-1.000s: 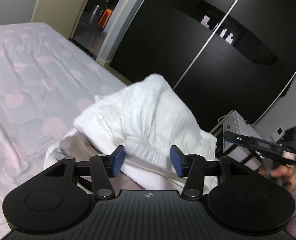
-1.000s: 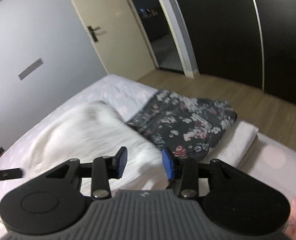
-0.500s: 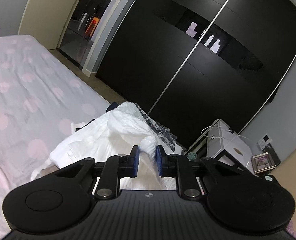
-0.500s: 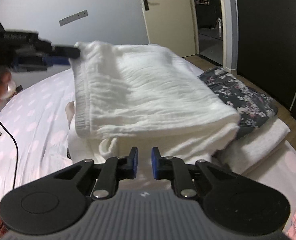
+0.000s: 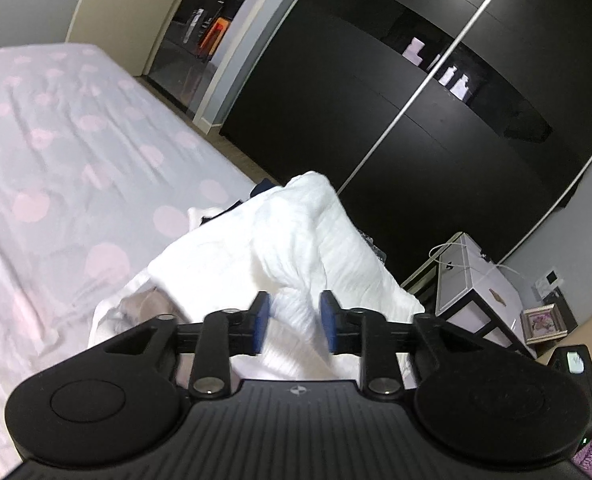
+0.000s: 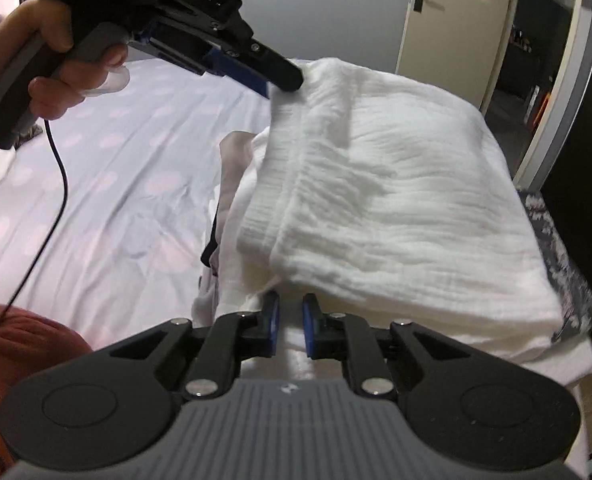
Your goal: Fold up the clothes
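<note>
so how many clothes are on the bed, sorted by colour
white: 2, the folded white garment and the white piece under it
dark floral: 1, the floral garment
beige: 1, the beige piece
orange-red: 1, the orange-red cloth
total: 5

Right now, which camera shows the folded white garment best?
The right wrist view. There the white garment fills the frame, with its folded edges and its top layer visible on the stack. The left wrist view shows only a bunched, blurred part of it behind the left gripper.
</note>
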The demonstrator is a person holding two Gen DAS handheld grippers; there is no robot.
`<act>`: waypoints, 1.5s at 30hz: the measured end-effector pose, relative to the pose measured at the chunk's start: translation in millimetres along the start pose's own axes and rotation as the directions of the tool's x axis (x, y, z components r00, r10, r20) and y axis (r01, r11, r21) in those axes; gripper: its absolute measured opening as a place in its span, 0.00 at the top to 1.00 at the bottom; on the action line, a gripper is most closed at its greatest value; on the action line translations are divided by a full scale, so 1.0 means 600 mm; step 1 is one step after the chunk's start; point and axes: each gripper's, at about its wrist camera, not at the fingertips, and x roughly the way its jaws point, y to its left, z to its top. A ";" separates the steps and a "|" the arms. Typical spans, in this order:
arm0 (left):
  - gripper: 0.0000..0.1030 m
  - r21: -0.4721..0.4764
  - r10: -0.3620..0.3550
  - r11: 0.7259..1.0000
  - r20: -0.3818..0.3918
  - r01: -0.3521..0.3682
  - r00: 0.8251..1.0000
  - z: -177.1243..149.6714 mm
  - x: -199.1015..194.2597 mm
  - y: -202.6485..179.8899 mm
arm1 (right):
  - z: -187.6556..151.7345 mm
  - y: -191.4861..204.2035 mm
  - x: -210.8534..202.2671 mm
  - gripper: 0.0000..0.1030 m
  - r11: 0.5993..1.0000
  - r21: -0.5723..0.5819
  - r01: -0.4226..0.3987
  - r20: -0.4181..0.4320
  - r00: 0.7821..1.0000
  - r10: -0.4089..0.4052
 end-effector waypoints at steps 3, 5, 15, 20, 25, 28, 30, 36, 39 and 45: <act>0.52 -0.038 -0.018 0.999 -0.005 0.018 1.000 -0.019 -0.008 0.016 | 0.004 -0.010 -0.012 0.84 1.000 0.024 0.020 0.039 0.999 -0.021; 0.51 -0.045 -0.024 0.999 -0.020 0.023 1.000 -0.028 -0.010 0.021 | 0.010 -0.011 -0.019 0.84 0.999 0.018 0.041 0.050 0.998 -0.042; 0.51 0.111 -0.074 0.990 -0.111 0.087 0.991 -0.055 0.017 -0.029 | 0.064 -0.012 -0.042 0.82 0.995 0.025 0.095 0.118 0.988 -0.097; 0.53 0.145 -0.043 0.988 -0.112 0.059 0.993 -0.066 0.049 -0.042 | 0.069 -0.030 -0.048 0.80 0.994 0.060 0.087 0.128 0.987 -0.094; 0.57 0.123 -0.012 0.992 -0.046 0.018 0.999 -0.046 0.042 -0.032 | 0.060 -0.029 -0.047 0.75 0.996 0.044 0.077 0.104 0.991 -0.081; 0.57 0.143 0.005 0.990 -0.032 -0.001 0.999 -0.028 0.041 -0.036 | 0.056 -0.024 -0.049 0.74 0.997 0.032 0.072 0.082 0.994 -0.075; 0.57 0.160 0.004 0.987 -0.027 0.000 1.000 -0.016 0.041 -0.041 | 0.058 -0.022 -0.035 0.74 0.997 0.032 0.075 0.070 0.995 -0.077; 0.58 0.179 -0.024 0.984 0.006 0.022 1.000 0.011 0.037 -0.055 | 0.076 -0.016 0.010 0.87 0.995 0.071 0.069 0.066 0.995 -0.073; 0.58 0.180 -0.021 0.983 0.004 0.019 1.000 0.008 0.032 -0.053 | 0.085 -0.002 0.029 0.87 0.997 0.079 0.010 0.087 0.996 -0.016; 0.58 0.126 0.060 0.990 -0.029 -0.056 0.998 -0.025 0.024 -0.001 | 0.068 0.034 0.028 0.83 0.999 0.043 -0.020 0.100 0.995 0.016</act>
